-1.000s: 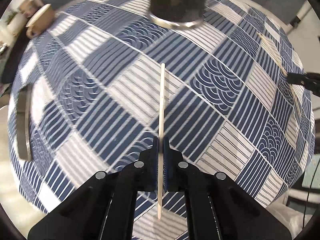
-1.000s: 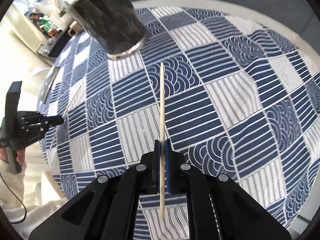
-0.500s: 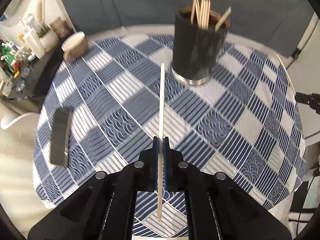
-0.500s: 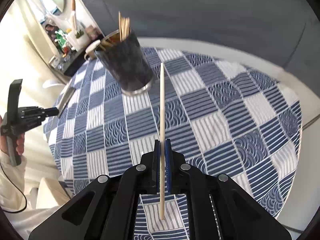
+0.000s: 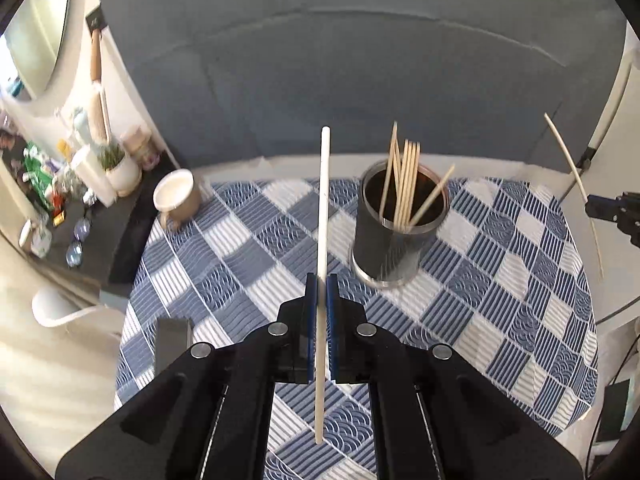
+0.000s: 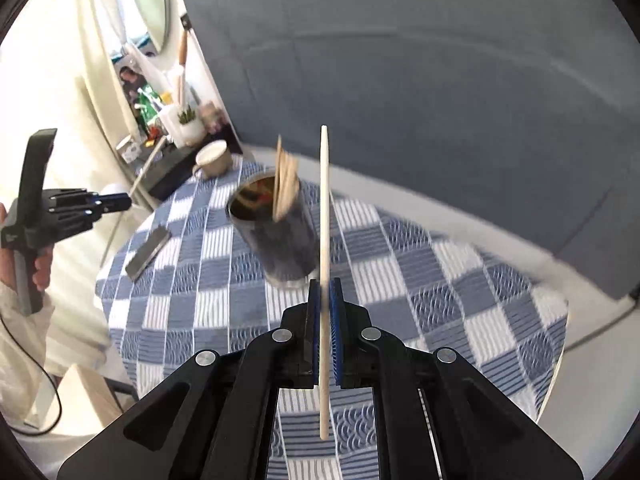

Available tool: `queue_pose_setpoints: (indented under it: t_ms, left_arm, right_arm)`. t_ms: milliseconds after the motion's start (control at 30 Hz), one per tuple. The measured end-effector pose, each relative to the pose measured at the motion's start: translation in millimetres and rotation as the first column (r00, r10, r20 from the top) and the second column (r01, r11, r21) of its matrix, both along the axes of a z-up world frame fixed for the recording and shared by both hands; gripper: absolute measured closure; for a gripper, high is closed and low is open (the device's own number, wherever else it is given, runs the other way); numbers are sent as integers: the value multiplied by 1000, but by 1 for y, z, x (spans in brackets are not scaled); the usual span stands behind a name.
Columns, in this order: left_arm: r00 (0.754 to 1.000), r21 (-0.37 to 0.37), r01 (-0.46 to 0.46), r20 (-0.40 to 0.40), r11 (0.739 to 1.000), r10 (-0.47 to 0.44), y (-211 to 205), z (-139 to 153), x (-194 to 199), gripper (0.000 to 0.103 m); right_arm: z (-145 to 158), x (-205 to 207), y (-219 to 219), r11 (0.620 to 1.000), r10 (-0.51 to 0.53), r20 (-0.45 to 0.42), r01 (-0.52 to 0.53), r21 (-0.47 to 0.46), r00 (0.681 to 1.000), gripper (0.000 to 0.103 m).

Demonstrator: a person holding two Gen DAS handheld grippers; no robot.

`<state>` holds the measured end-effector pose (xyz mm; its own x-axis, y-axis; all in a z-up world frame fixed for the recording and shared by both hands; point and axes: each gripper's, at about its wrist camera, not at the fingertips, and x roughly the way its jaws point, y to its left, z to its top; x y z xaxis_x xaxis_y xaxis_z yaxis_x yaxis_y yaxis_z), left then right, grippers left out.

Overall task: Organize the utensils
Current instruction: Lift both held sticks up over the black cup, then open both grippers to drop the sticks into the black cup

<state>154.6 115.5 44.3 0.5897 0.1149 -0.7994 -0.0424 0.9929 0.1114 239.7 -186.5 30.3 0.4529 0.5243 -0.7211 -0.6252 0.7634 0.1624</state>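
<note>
My left gripper (image 5: pixel 321 280) is shut on a pale chopstick (image 5: pixel 324 208) that stands up between the fingers. It is raised above the table, left of and nearer than a dark holder cup (image 5: pixel 394 236) with several chopsticks in it. My right gripper (image 6: pixel 325 284) is shut on another chopstick (image 6: pixel 325 208), also raised, with the cup (image 6: pixel 280 240) just beyond it to the left. Each gripper shows in the other's view: the right one (image 5: pixel 596 205) at the far right with its chopstick (image 5: pixel 572 176), the left one (image 6: pixel 120 201) at the left.
The round table has a blue and white checked cloth (image 5: pixel 500 280). A beige mug (image 5: pixel 176 196) stands at the far left edge. A flat grey metal block (image 5: pixel 172 340) lies near the left edge. A cluttered shelf (image 5: pixel 60 184) and a grey sofa (image 5: pixel 360 80) are beyond the table.
Both grippers have lifted well up from the cloth with their chopsticks and tilted up, so the whole table and the cup's open top now show.
</note>
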Motion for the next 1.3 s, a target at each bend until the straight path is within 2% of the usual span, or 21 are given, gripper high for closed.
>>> queue_pose_setpoints:
  t_ms: [100,267,433,500,567,833,933,1000,1100,1167,1300]
  left_arm:
    - [1000,46,13,23,999,-14,-5,16,16,98]
    - [997,26,41,70,999,-43,-5,40,43,98]
    - [979,-97,127,170,987,-109,-6,61,59,98]
    - [962,-163,183,233,969,-143,-5,66,63,98]
    - [950,-190,203,274,961,-147,-2,66,67,98]
    - [902,-283,279,404,917,-150,13,43,88,98]
    - [887,-299,312,432,902,-163,15,28,96,98]
    - [865,-297,351,467,888,-185,15,18,99,98]
    - [844,-316,388,499,865,-197,17,2,105,98]
    - [844,-342,401,499,850,-197,17,-11,112,98]
    - [869,-367,390,451,845,-204,18,-39,129,98]
  right_arm:
    - [25,9,12,999,7,35,-8,34,999,98]
    - [50,25,34,996,4,83,-11,86,997,98]
    - [56,46,56,984,7,84,-21,176,996,98]
    - [57,52,63,974,6,101,-28,224,995,98]
    - [55,58,70,957,3,113,-36,287,994,98]
    - [32,80,89,896,-22,151,-47,441,988,98]
    - [17,88,96,870,-19,134,-50,490,991,98]
    - [4,94,102,856,-15,117,-47,515,993,98]
    - [-12,101,110,848,-12,99,-42,529,995,98]
    - [-23,103,118,851,-16,94,-36,524,995,98]
    - [-48,110,131,855,-25,59,-9,519,998,98]
